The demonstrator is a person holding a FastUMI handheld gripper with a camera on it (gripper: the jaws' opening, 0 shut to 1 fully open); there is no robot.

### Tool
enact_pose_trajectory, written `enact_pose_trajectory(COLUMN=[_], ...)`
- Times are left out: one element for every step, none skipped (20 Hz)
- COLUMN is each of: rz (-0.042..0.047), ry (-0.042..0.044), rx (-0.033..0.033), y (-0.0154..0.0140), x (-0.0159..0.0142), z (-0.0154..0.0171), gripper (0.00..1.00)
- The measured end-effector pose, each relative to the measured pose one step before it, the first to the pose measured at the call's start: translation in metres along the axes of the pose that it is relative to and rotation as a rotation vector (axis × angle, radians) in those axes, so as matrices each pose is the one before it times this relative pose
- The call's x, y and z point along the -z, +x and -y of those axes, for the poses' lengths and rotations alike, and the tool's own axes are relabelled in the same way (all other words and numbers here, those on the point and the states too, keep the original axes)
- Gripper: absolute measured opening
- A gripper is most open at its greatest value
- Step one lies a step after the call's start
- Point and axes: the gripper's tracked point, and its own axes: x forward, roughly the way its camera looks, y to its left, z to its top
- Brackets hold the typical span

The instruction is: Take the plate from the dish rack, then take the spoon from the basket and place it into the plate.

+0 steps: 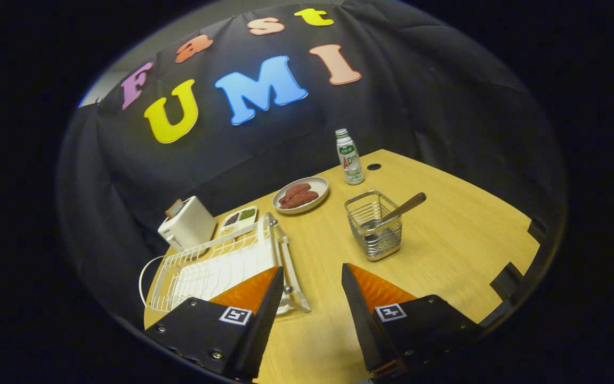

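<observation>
A white wire dish rack (216,261) stands on the wooden table (461,234), just ahead of my left finger, which covers its near corner. A white plate (221,274) seems to lie inside it, and a thin white arc (142,280) pokes out past the rack's far-left end. Beyond my right finger stands a metal wire basket (375,229). A spoon (405,207) with a wooden handle leans out of it to the right. My gripper (312,268) is open above the bare table between rack and basket, holding nothing.
Behind the rack are a white toaster (187,224) and a small divided tray (239,217) of foods. A plate of sausages (301,194) and a white bottle (349,157) stand farther back. The table's right edge (509,277) has black notches.
</observation>
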Motion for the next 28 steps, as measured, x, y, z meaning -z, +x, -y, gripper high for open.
enact_pose_trajectory(rz=[0.01512,0.01241,0.00940,0.00996,0.00707,0.01162,0.01127,0.01174,0.00748,0.00115,-0.00084,-0.00168,-0.00103,-0.00108,0.00045,-0.00705,-0.00242,0.00502,0.00222,-0.00175,0.02855,-0.02179,0.00911,-0.00086,-0.00271,-0.00487,-0.00109,-0.00053], ry=[0.01729,0.01410,0.01300,0.01399,0.01539,0.02173,0.02057,0.02026,0.01136,0.00683,0.00454,0.00448,0.00225,0.00503,-0.00343,-0.00202,-0.00349,-0.00475,-0.00447,-0.00200,0.00553,-0.01790,-0.00136,-0.00105,0.00088,-0.00478,-0.00590,-0.00435], rx=[0.02458,0.02329,0.02544,0.02208,0.01649,0.01434,0.00909,0.01092,0.01078,0.00958,0.00620,0.00274,0.00629,-0.00909,0.01545,-0.00150,-0.01109,-0.01491,0.00032,-0.01295,-0.02781,0.00029,-0.00012,-0.00812,-0.00261,0.00034,-0.00045,-0.00113], y=[0.00703,0.00698,0.00532,0.00696,0.00586,0.00786,0.00677,0.00847,0.00710,0.00787,0.00717,0.00647,0.00572,0.00430,0.00476,0.00343,0.00227,0.00095,-0.00140,-0.00095,-0.00096,-0.00027,-0.00078,0.00286,0.00195,-0.00263,-0.00085,-0.00045], x=[-0.00626,-0.00585,-0.00251,-0.00480,-0.00393,-0.00611,-0.00415,-0.00506,-0.00135,-0.00098,-0.00016,0.00011,-0.00052,-0.00038,-0.00184,0.00091,-0.00056,-0.00286,-0.00072,-0.00109,-0.00781,0.00594,-0.00319,-0.00025,-0.00053,0.00043,0.00005,-0.00073], z=[0.01240,0.01367,0.01212,0.01174,0.00771,0.00824,0.00535,0.00647,0.00538,0.00373,0.00288,0.00138,0.00144,-0.00170,0.00387,-0.00107,-0.00117,-0.00256,-0.00078,-0.00106,-0.00735,0.00190,0.00041,-0.00192,-0.00145,-0.00020,-0.00022,-0.00036], gripper=[0.69,0.70,0.70,0.69,0.69,0.70,0.70,0.70,0.70,0.69,0.69,0.69,0.69,0.69,0.65,0.56,0.50,0.37,0.27,0.23,0.23,0.08,0.06,0.06,0.03,0.00,0.00,0.00])
